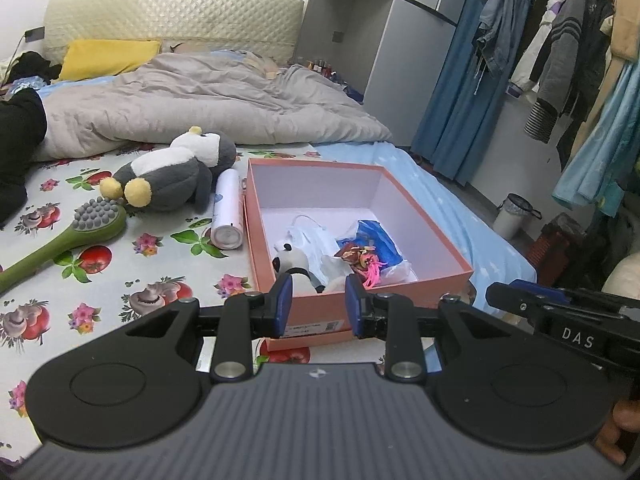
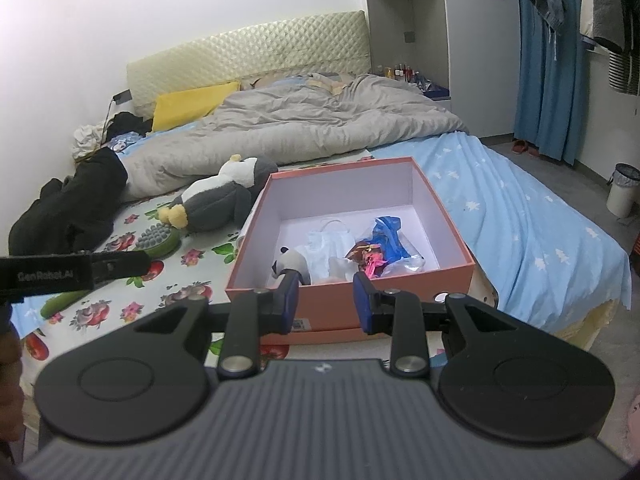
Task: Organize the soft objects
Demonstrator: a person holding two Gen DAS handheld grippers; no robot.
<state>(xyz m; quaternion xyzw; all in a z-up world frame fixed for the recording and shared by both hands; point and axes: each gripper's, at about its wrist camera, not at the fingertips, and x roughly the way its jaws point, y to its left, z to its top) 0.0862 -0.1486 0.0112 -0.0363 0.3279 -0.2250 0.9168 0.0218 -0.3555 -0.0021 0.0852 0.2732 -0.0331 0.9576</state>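
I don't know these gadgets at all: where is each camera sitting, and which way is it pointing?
Left wrist view: sits on the left claw, low near the foot of the bed, looking over the pink box toward the headboard; its open fingers, the other tool and a bit of hand at the right edge show.
Right wrist view: sits on the right claw, beside it, facing the same way; its open fingers and the left tool at the left edge show.
Shared: pink box, panda toy, penguin plush, grey duvet.

Home bedroom, unmade bed (image 1: 168, 280) lying under rumpled grey duvet (image 1: 208, 108), padded headboard (image 1: 172, 20) backing it, clothes (image 1: 560, 64) hanging on open rail, blue curtain (image 2: 548, 60) hanging beside grey wardrobe (image 1: 404, 56).
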